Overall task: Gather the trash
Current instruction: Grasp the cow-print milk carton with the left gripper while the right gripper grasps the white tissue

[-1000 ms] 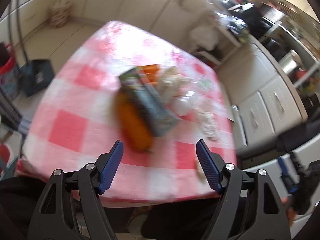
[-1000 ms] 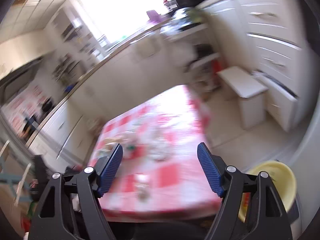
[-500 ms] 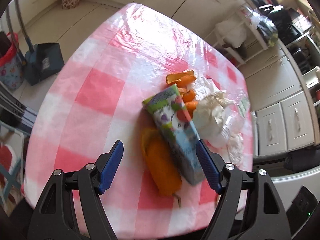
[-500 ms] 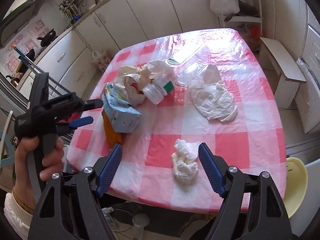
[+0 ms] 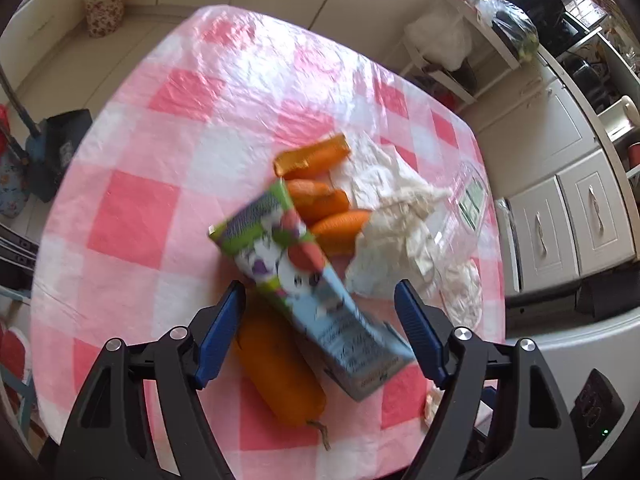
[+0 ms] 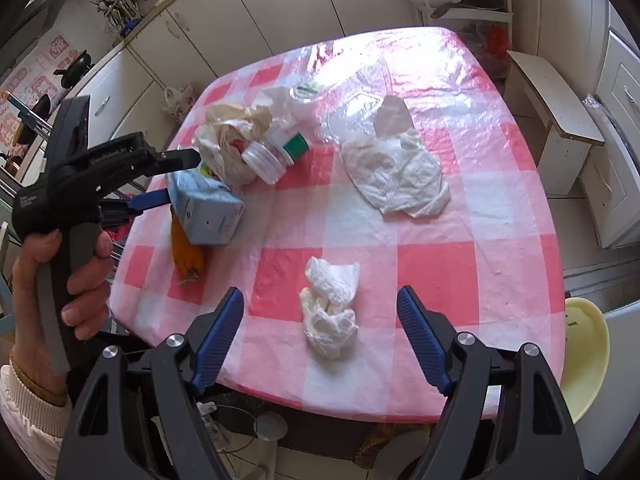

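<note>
A light-blue juice carton (image 5: 316, 292) lies on the pink checked table (image 5: 168, 148), partly over a big orange carrot (image 5: 280, 376). My left gripper (image 5: 320, 328) is open, its fingers on either side of the carton's near end; it also shows in the right wrist view (image 6: 176, 180). The carton (image 6: 204, 210) lies at the table's left edge there. My right gripper (image 6: 320, 336) is open just above a crumpled white tissue (image 6: 330, 312) near the front edge. A larger crumpled white paper (image 6: 396, 176) lies further back.
Smaller carrots (image 5: 324, 204), a cream crumpled bag (image 5: 400, 224), a clear jar with a green lid (image 6: 276, 152) and clear plastic packaging (image 6: 360, 104) lie mid-table. A yellow bin (image 6: 584, 356) stands right of the table. A white stool (image 6: 552, 112) and cabinets surround it.
Both grippers have come down toward the table. The left one has closed in around the carton's end; the right one has dropped to the small tissue.
</note>
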A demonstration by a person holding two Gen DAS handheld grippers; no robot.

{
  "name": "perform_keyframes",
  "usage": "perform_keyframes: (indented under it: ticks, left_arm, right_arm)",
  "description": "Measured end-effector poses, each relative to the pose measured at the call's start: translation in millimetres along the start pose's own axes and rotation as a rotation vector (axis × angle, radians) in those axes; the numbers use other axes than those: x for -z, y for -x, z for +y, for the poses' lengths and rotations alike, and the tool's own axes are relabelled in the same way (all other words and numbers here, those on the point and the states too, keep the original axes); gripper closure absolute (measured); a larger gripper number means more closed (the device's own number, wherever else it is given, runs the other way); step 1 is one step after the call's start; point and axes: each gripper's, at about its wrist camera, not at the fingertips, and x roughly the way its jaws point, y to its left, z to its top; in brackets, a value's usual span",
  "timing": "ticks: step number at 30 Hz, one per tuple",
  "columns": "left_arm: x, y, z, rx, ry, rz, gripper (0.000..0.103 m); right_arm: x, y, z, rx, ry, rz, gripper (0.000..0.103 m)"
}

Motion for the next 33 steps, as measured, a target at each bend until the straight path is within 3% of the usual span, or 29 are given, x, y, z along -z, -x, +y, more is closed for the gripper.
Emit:
perform_keyframes:
  ticks: [8, 13, 17, 21, 27, 33]
  left_arm:
    - [9.9, -1.1, -4.5, 0.027, 0.015, 0.01, 0.03]
    - [10.7, 4.0, -14.4, -0.03, -0.033, -0.028, 0.03]
    - [11.2, -14.4, -10.1, -0.092, -0.049, 0.017, 0.045]
    - [6.3, -10.9, 3.1, -0.007, -0.007, 0.029, 0.067]
    - [12.7, -4.5, 1.4, 0.023, -0.07, 0.027, 0.07]
    - [20.3, -10.5, -8.3, 0.024, -0.106, 0.046, 0.071]
  right_arm:
    - [7.4, 2.8, -9.4, -0.012, -0.035, 0.019, 0.027]
    - [8.2, 7.7, -2.0, -0.026, -0.024, 0.019, 0.027]
    - [8.7, 8.1, 0.8, -0.031, -0.015, 0.017, 0.027]
    - [8.4, 3.8, -7.3, -0.038, -0.043, 0.022, 0.027]
    - [7.9, -11.3, -22.4, -0.013, -0.082, 0.046, 0.027]
    - [5.1, -17.1, -10.8, 0.073, -0.002, 0.019, 0.03]
